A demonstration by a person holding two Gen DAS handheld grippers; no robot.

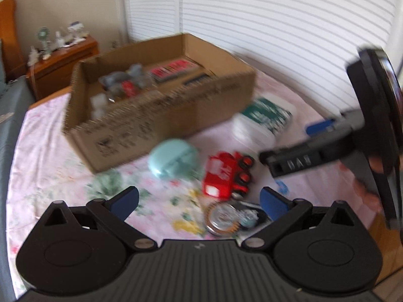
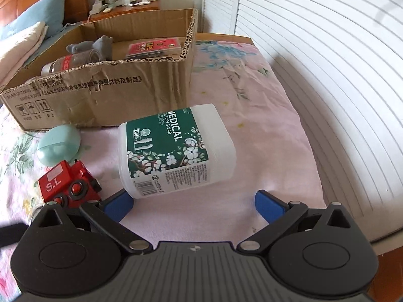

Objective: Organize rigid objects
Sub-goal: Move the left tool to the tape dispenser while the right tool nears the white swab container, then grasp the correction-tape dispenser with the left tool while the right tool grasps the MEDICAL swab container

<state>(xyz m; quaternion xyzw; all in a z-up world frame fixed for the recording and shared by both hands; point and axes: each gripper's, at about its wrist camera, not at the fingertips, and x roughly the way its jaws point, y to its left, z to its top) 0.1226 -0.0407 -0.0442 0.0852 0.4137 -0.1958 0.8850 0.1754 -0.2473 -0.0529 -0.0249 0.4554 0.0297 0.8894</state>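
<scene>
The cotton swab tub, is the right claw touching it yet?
Cannot tell. In the right wrist view the open right claw reaches toward the cotton swab tub, whose lower corner overlaps one blue pad; no plain gap or contact shows.

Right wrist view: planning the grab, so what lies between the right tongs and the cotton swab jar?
Only bare pink sheet between the right tongs and the jar.

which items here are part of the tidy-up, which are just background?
Job: cardboard box, cotton swab tub, red toy truck, mint case, round tin.
Background: nightstand with fan and bottles, pillows, shutters.
</scene>
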